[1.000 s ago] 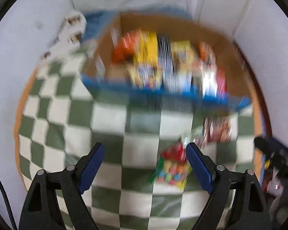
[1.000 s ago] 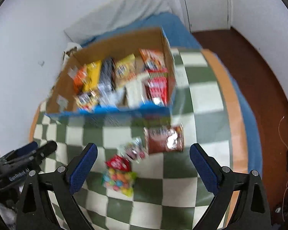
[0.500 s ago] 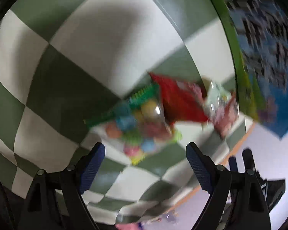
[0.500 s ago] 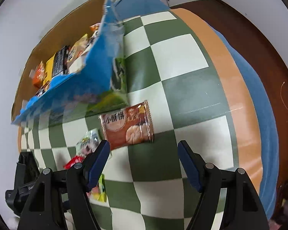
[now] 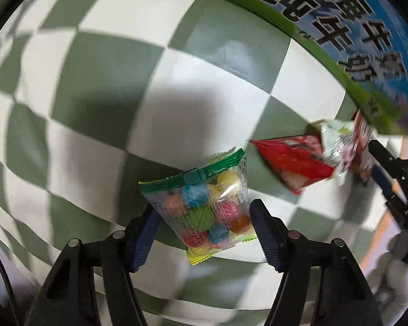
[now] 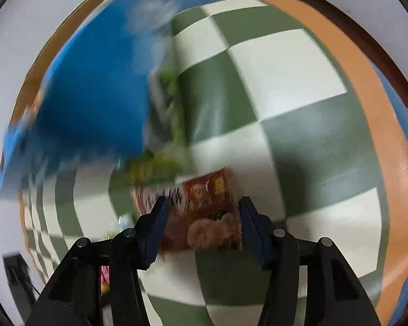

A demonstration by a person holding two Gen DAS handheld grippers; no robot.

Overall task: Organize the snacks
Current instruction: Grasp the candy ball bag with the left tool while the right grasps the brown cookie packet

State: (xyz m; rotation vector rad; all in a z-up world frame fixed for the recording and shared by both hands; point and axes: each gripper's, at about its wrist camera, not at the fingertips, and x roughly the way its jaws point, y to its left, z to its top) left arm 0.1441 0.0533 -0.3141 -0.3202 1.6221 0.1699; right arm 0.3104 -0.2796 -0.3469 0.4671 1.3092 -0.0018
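Left gripper (image 5: 202, 226): angled down, fingers straddling candy bag (image 5: 206, 206), contact unclear. Right gripper (image 6: 201, 224): low, fingers flanking brown biscuit packet (image 6: 204, 217) on checkered cloth (image 6: 299, 95), grip unclear.

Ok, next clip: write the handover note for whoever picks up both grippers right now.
Left gripper: open, fingers either side of the clear candy bag; grip not made.
Right gripper: open, straddling the brown biscuit packet; grip not made.
Also loose on the checked cloth: red packet and pale packet, near the blue box.
Done: both grippers lined up.
Left: close, lift, box both, then the other two.
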